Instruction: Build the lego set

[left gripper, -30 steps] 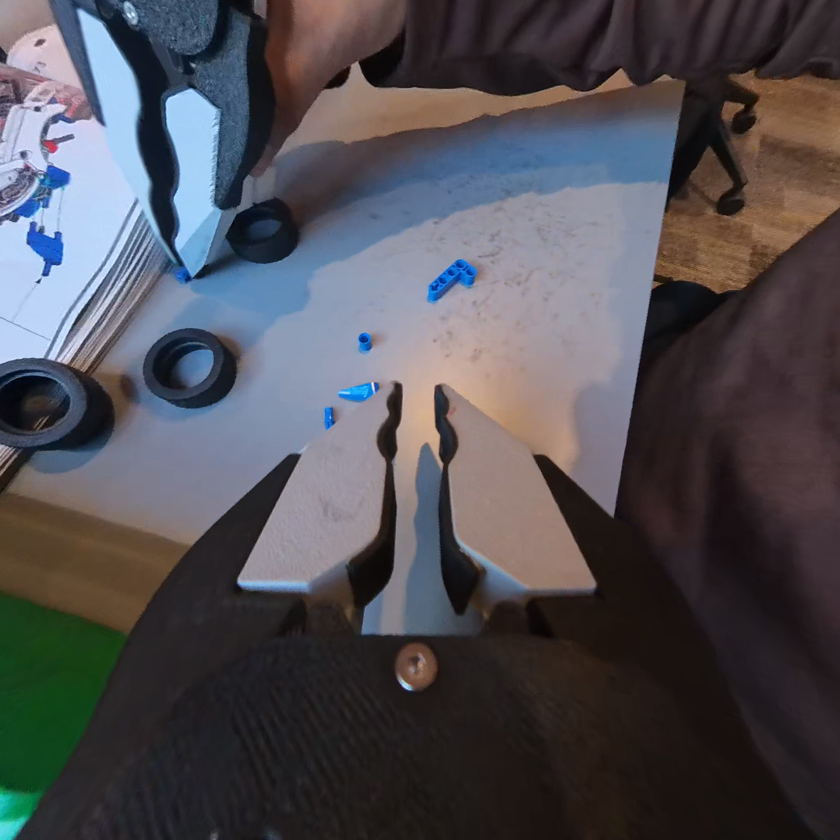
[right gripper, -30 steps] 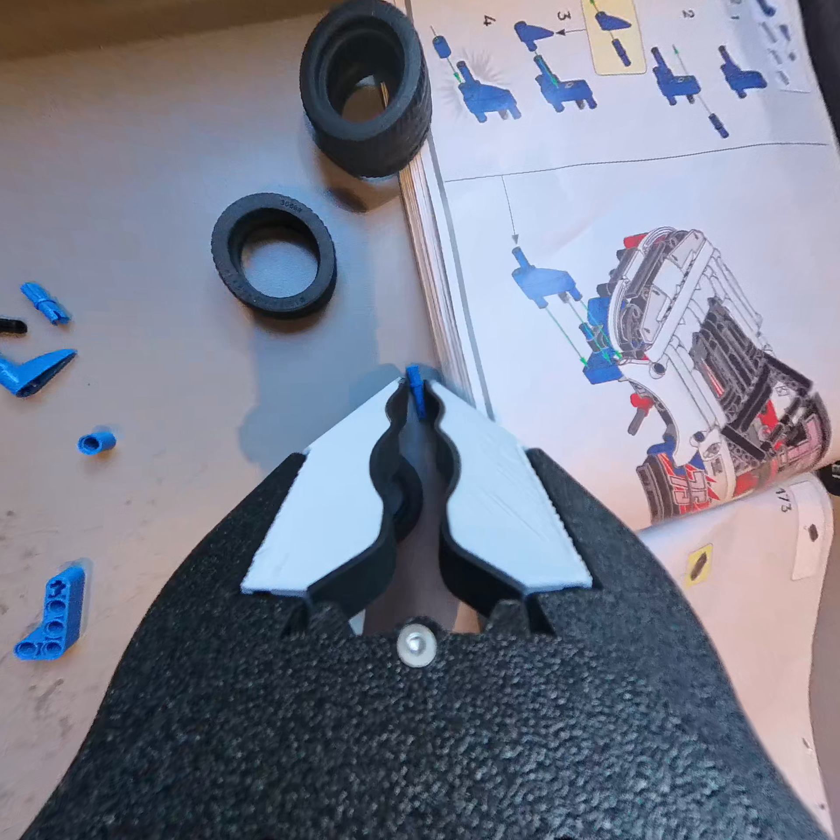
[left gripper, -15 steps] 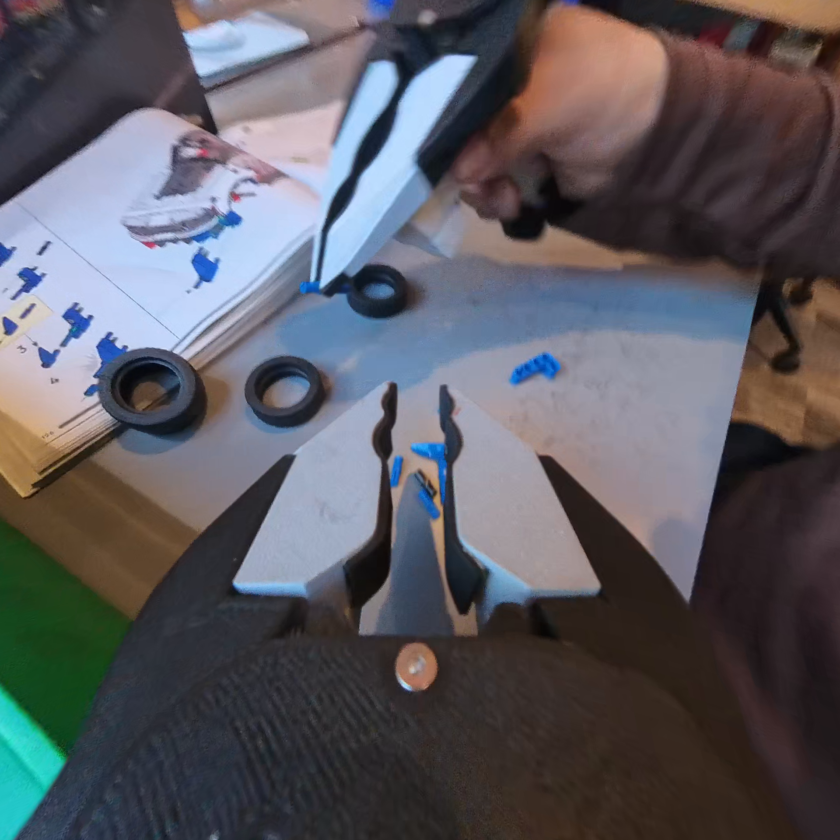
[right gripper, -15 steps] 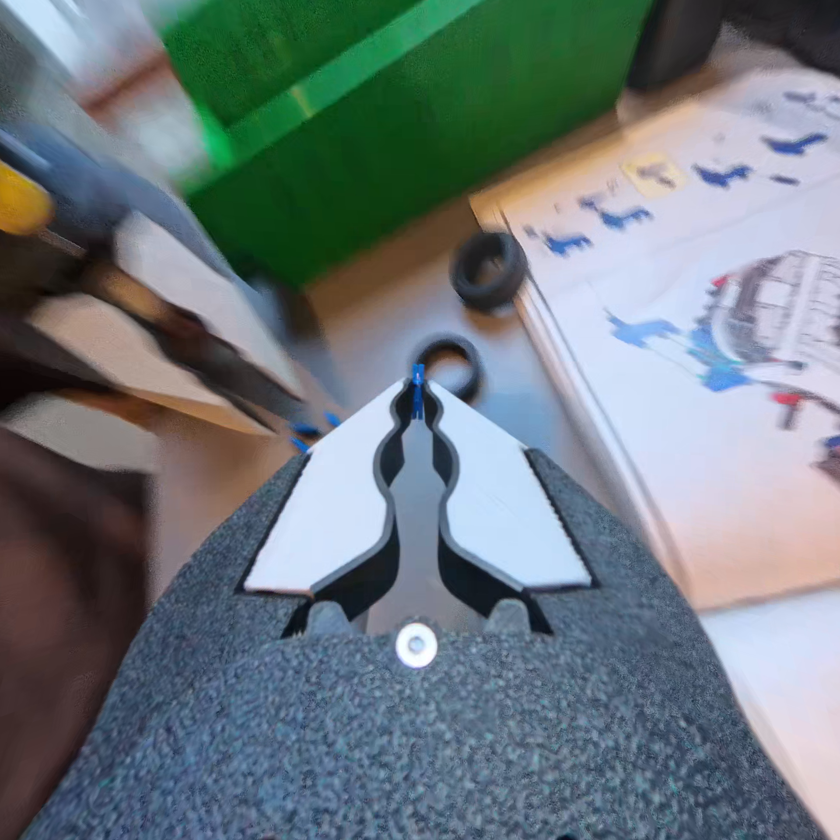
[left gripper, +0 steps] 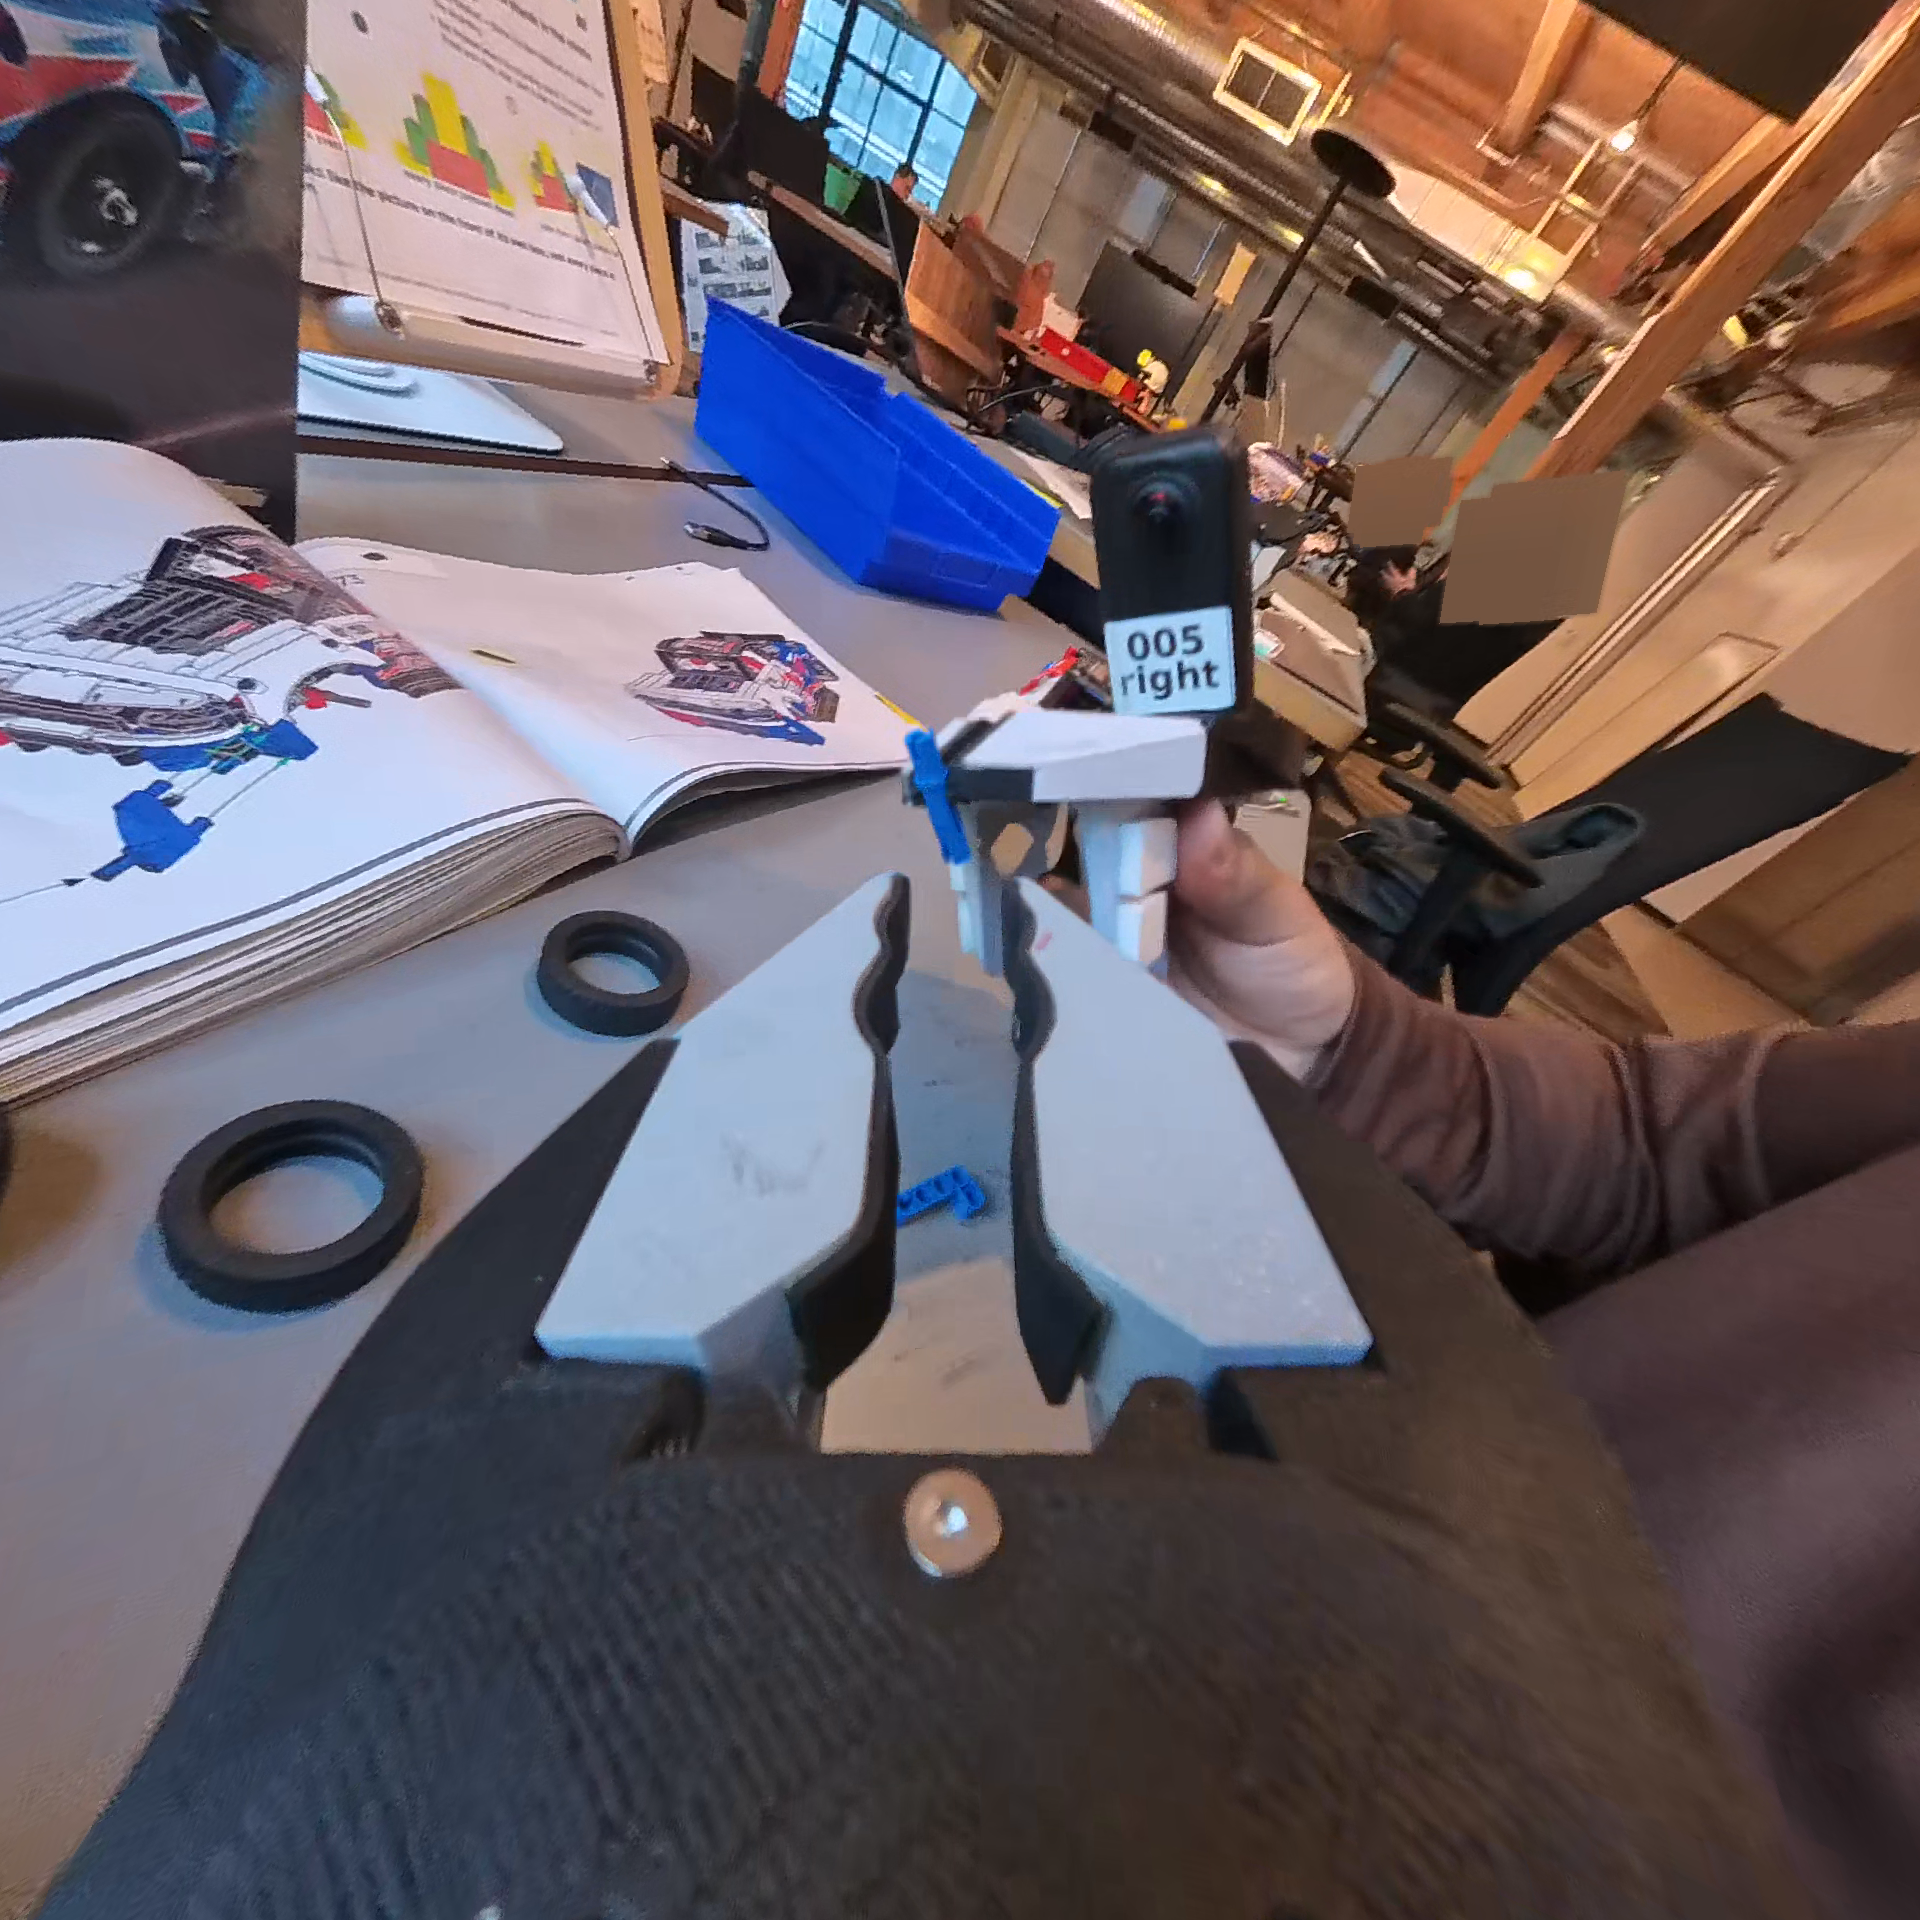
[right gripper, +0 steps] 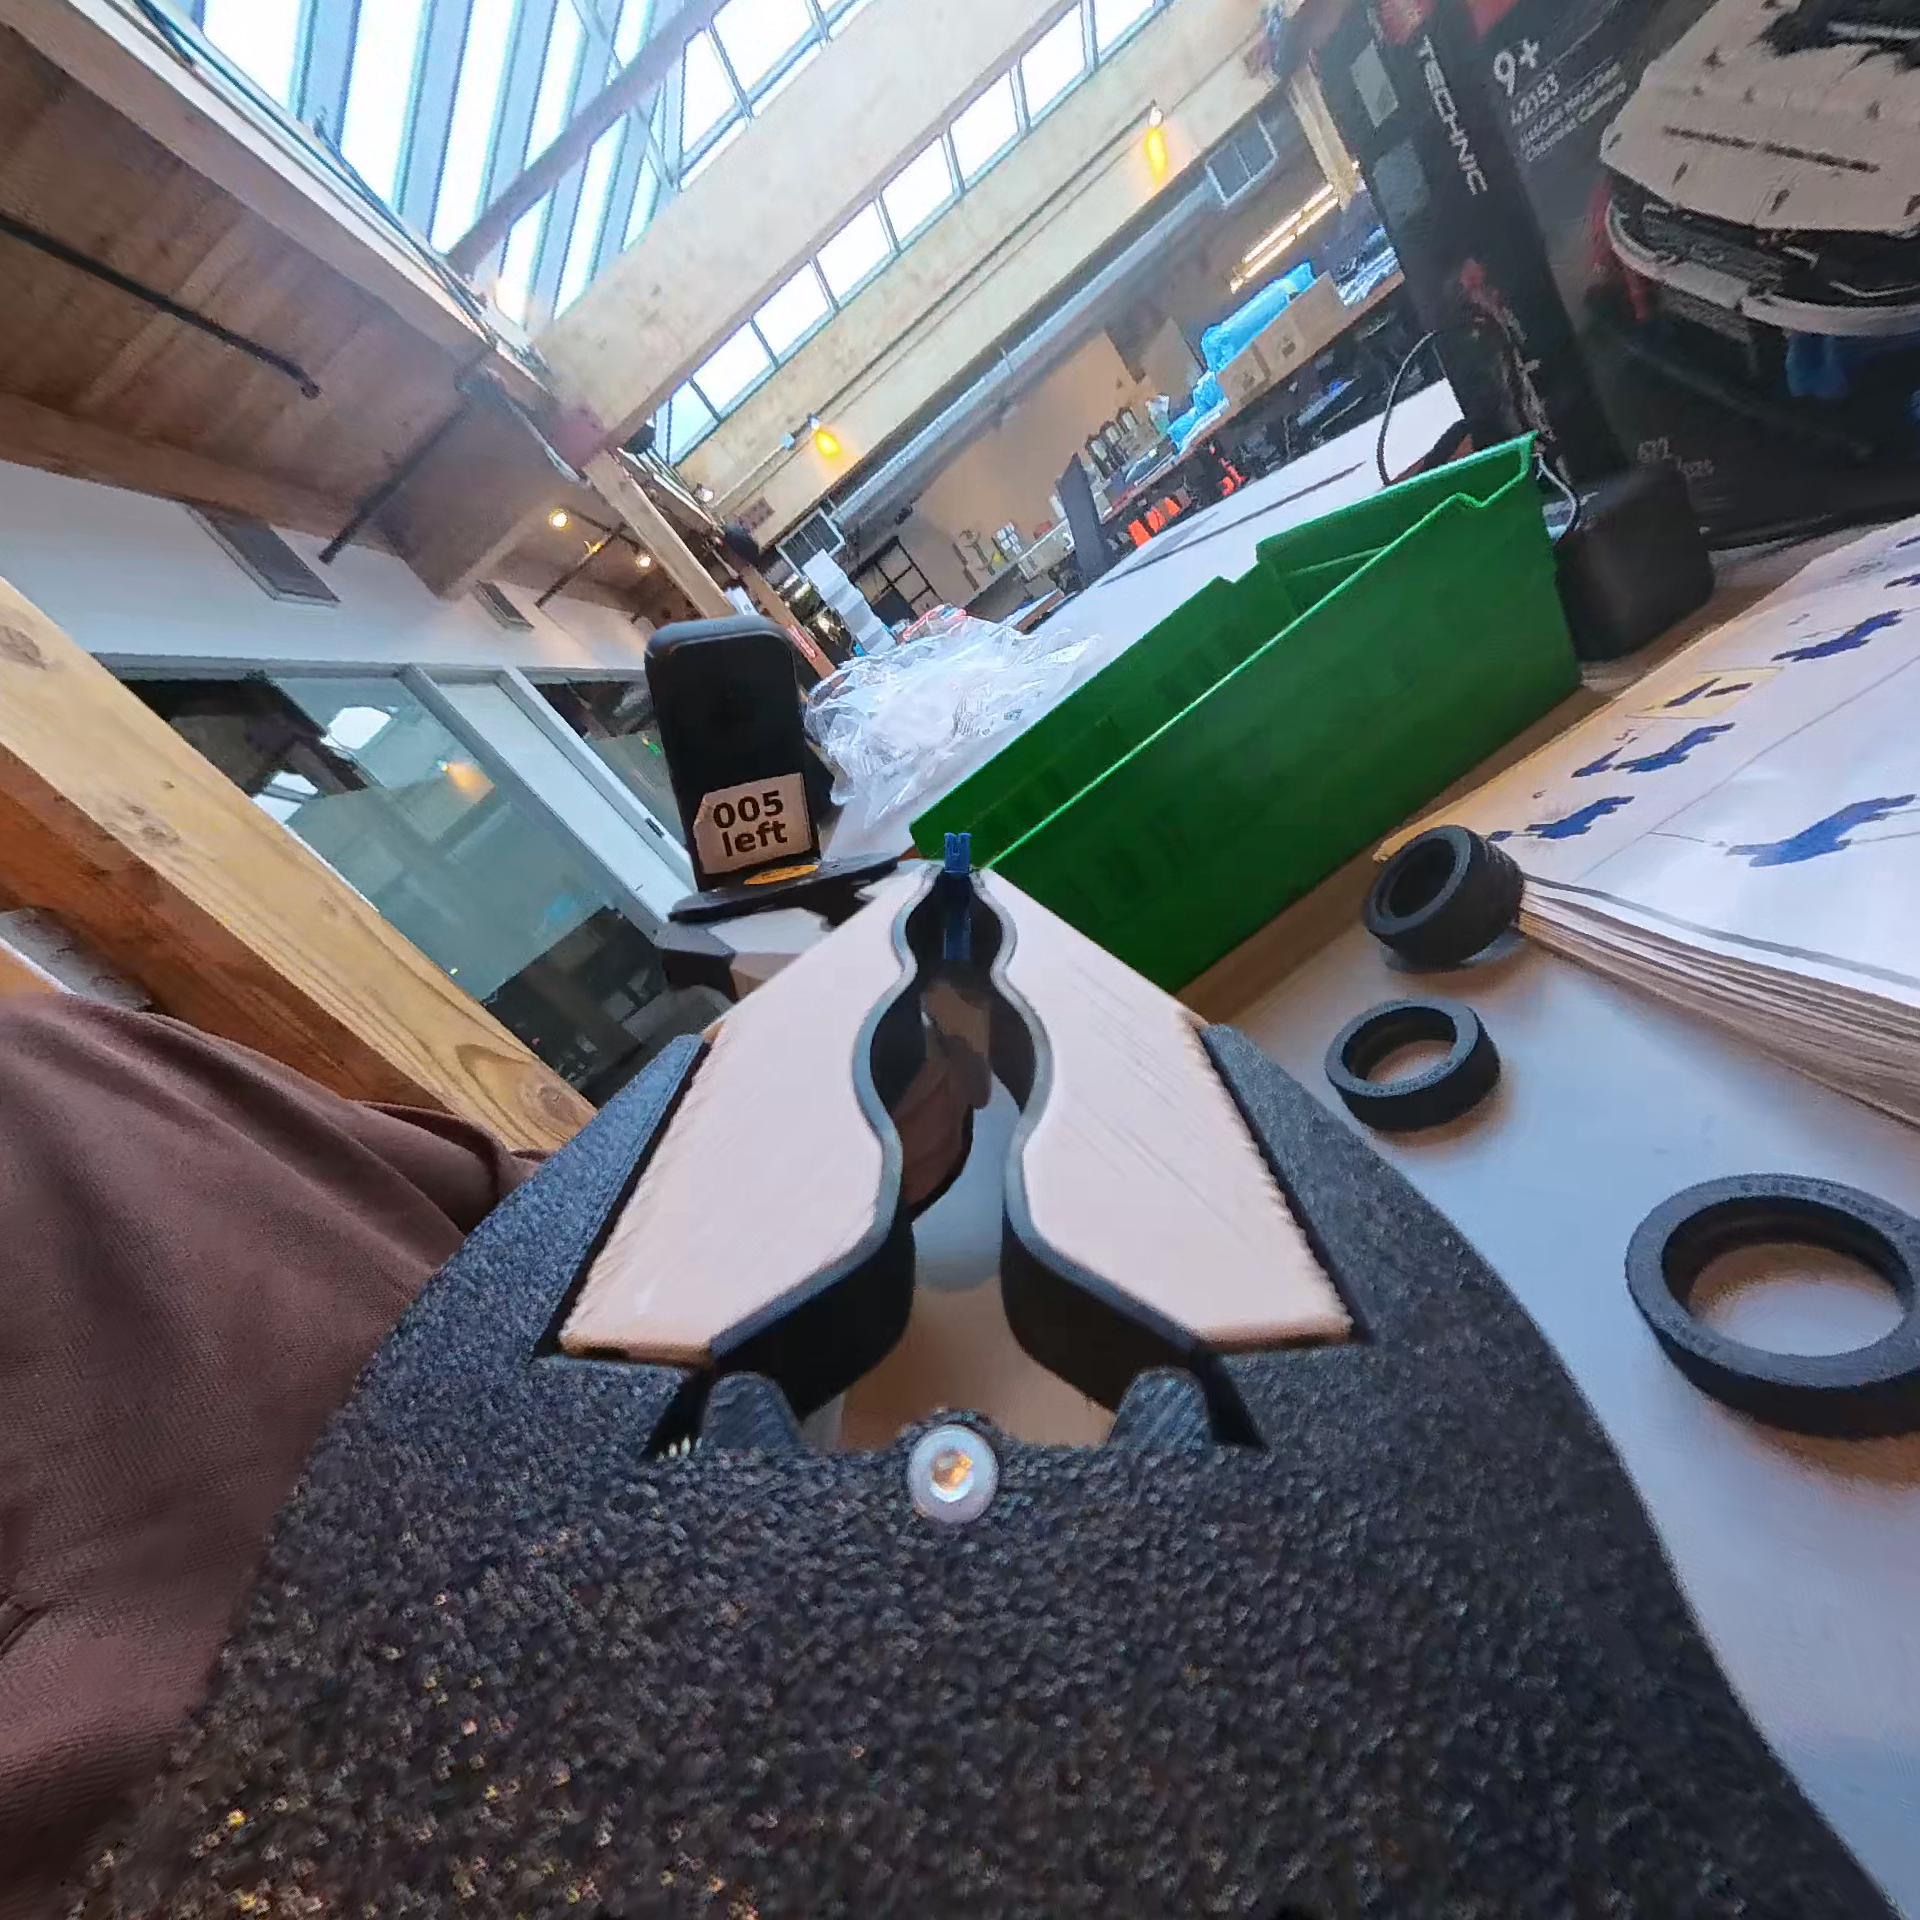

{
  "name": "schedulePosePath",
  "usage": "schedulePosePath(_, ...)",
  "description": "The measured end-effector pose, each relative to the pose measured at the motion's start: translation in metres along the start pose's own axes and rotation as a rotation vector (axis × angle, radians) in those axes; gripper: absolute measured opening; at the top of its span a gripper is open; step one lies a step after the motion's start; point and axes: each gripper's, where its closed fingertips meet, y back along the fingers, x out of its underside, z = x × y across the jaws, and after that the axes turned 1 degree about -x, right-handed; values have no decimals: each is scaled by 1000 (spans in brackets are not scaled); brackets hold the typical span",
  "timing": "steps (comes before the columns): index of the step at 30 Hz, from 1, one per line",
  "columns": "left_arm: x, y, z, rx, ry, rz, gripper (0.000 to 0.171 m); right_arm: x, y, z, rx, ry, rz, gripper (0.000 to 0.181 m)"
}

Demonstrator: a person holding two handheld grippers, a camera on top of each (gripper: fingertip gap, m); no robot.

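My right gripper is shut on a small blue pin that sticks out past its tips. In the left wrist view the right gripper is held above the table, just beyond my left fingertips, with the blue pin hanging down from it. My left gripper is open and empty, raised over the grey table. A blue angled beam lies on the table, seen between the left fingers. The open instruction book lies to the left.
Black tyres lie on the table; one leans at the book's edge. A blue bin stands behind the book. A green bin and the dark set box are at the table's other side. A person's sleeve is on the right. Both grippers' tips are close together, under 4 cm apart.
Both grippers have lifted off the table and tilted up to level. The right gripper has carried the blue pin from beside the book to in front of the left fingertips.
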Motion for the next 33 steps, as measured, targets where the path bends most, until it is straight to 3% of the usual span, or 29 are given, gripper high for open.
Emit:
schedulePosePath(10,1,-9,-1,-46,-61,27,2,6,11,0,26,60,-20,5)
schedulePosePath(14,12,-12,6,-191,-344,150,1,14,22,-5,92,233,116,2)
schedulePosePath(18,20,-14,9,-315,-691,276,1,30,36,-17,214,510,366,27)
schedulePosePath(21,21,-15,7,-369,-919,313,1,32,41,-16,233,637,467,25)
schedulePosePath(27,28,-18,7,-417,-1128,371,1,36,40,-10,233,772,539,10)
schedulePosePath(33,37,-18,6,-372,-1104,386,2,41,42,-11,240,822,544,5)
